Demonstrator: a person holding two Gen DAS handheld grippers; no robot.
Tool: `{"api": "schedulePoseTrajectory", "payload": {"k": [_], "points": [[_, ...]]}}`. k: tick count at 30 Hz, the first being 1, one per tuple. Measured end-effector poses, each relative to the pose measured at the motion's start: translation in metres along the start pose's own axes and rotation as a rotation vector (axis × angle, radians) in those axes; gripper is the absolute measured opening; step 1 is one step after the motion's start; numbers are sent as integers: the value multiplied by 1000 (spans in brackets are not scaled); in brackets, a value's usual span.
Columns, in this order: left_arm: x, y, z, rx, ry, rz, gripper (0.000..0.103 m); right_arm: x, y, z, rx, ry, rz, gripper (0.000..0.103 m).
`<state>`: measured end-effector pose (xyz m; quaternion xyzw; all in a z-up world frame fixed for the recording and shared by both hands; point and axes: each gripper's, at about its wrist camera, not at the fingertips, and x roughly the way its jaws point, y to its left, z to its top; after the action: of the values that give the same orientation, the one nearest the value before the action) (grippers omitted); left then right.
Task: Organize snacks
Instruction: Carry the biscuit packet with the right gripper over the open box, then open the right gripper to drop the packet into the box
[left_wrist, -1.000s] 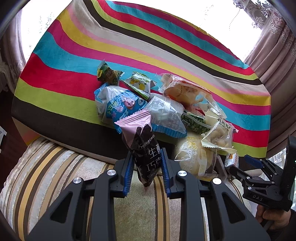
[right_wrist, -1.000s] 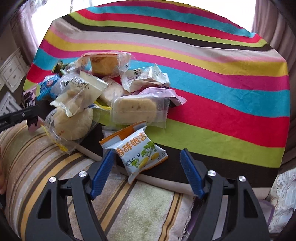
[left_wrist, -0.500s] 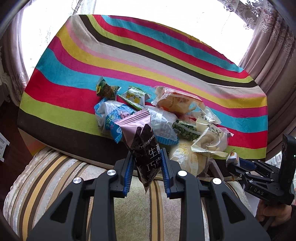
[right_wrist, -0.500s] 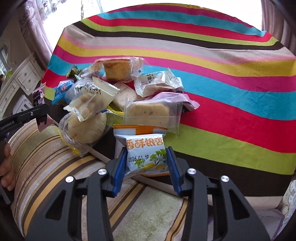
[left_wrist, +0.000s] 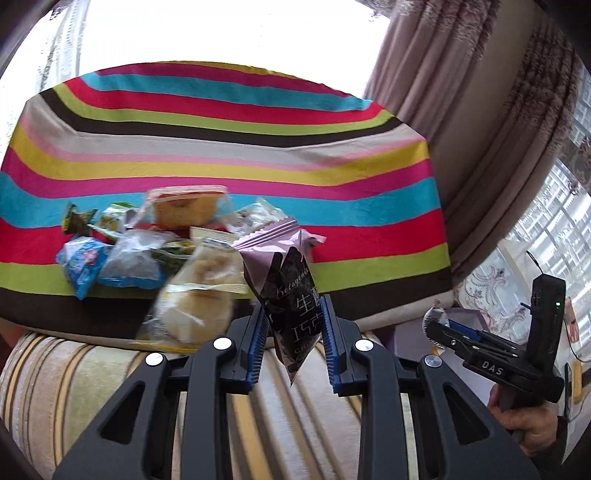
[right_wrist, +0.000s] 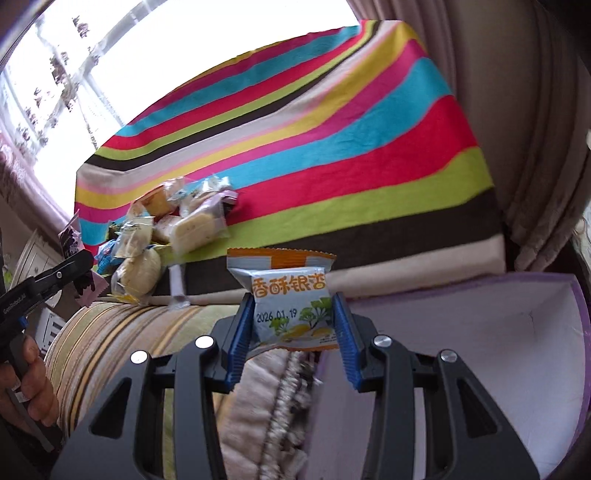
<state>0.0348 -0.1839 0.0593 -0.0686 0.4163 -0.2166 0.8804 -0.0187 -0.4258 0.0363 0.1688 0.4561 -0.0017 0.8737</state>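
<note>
My left gripper (left_wrist: 293, 332) is shut on a pink and black chocolate packet (left_wrist: 291, 291), held up over the striped cushion. My right gripper (right_wrist: 293, 328) is shut on an orange and white ginkgo snack packet (right_wrist: 290, 299), held above the near edge of a purple-rimmed white box (right_wrist: 480, 350). A pile of wrapped snacks (left_wrist: 162, 247) lies on the striped cloth; it also shows in the right wrist view (right_wrist: 173, 229). The right gripper shows at the right of the left wrist view (left_wrist: 439, 328), the left gripper at the left of the right wrist view (right_wrist: 79, 264).
The striped cloth (left_wrist: 258, 166) covers a low table by the window. A beige striped cushion (left_wrist: 92, 373) lies in front of it. Curtains (left_wrist: 461, 129) hang at the right. A white cabinet (right_wrist: 29, 258) stands at the far left.
Both grippers have swung to the right with their packets. The right gripper, open around the ginkgo packet a second ago, shut on it and lifted it over toward the purple box.
</note>
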Motion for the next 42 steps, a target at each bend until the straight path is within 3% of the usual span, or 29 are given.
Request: {"api": "schedulePoseTrajectory", "payload": {"k": [9,15,16,18,21,26,32,35,37,42], "points": [[54,-88,-18,140,191,-203,26,4,-70,-45,161,45,-74,43],[85,-126,-35,210,315,-276,26,5,-92,-54,209,62,-126,47],[90,-130,-37,223,332,-281,29,3,-95,-54,211,60,-133,49],[95,-134,-42,239,352,-280,47,3,-98,-54,217,58,-137,59],[93,-127,-40,212,338,-277,63,10,-96,-52,214,65,-119,59],[72,-104,-33,183,269,-219,68,43,-82,-41,176,108,-95,59],[37,-40,-22,81,147,-84,69,91,-47,-19,88,172,-66,59],[15,-7,-23,51,72,-28,78,101,-27,-12,31,193,-43,26],[3,12,-25,28,39,26,83,103,-17,-11,-10,206,-52,24],[-14,51,-25,-42,30,79,83,101,-14,-13,-10,202,-49,24]]}}
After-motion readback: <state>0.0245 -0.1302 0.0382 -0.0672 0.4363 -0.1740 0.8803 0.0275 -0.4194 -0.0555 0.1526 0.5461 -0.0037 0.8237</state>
